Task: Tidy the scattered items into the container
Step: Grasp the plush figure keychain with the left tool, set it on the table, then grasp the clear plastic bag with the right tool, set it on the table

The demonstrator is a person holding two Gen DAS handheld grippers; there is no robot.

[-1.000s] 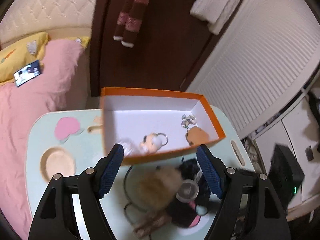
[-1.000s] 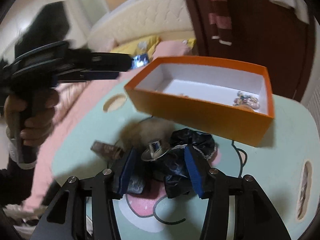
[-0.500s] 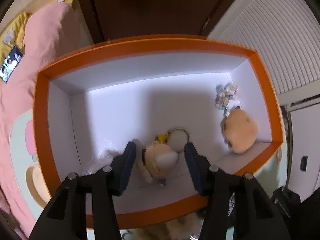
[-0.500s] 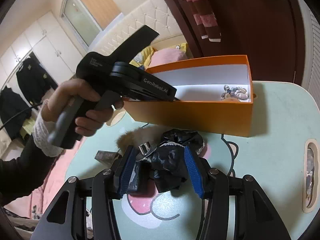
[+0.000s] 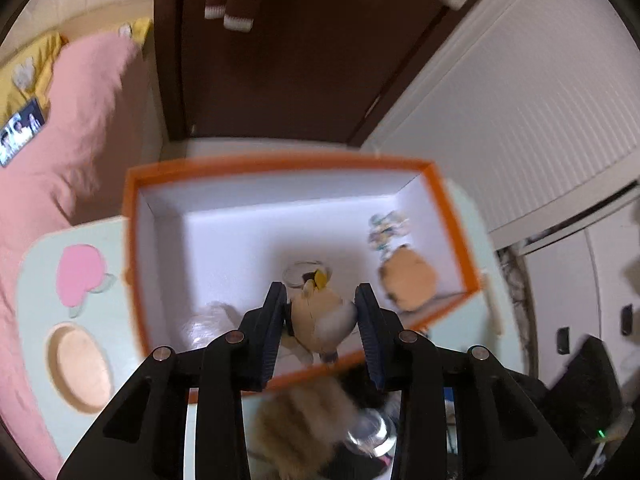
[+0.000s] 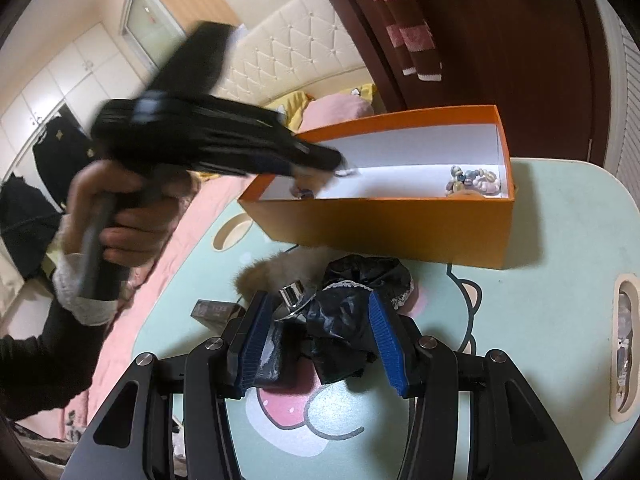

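Observation:
The orange box point(image 5: 280, 162) with a white inside stands on the pale green table point(image 6: 540, 280). My left gripper point(image 5: 320, 300) is over its near side, jaws closing on a tan plush keychain point(image 5: 324, 316), and the pads touch its sides. A bead bracelet point(image 5: 386, 228) and a round tan plush point(image 5: 408, 278) lie at the box's right end. My right gripper point(image 6: 316, 312) is open low over a heap in front of the box point(image 6: 400, 228): black cloth point(image 6: 352, 312), a fur pom point(image 6: 276, 270) and a silver clip point(image 6: 292, 294). The cloth lies between its fingers.
A small dark carton point(image 6: 216, 312) lies left of the heap. A crumpled clear wrapper point(image 5: 208, 320) sits in the box's near left corner. A pink bed point(image 5: 40, 184) with a phone point(image 5: 20, 132) borders the table's left; a dark door and white cabinets stand behind.
My left gripper went from wide open in front of the box into the box, narrowed around the plush keychain, then pulled back with it. The right gripper stayed over the heap.

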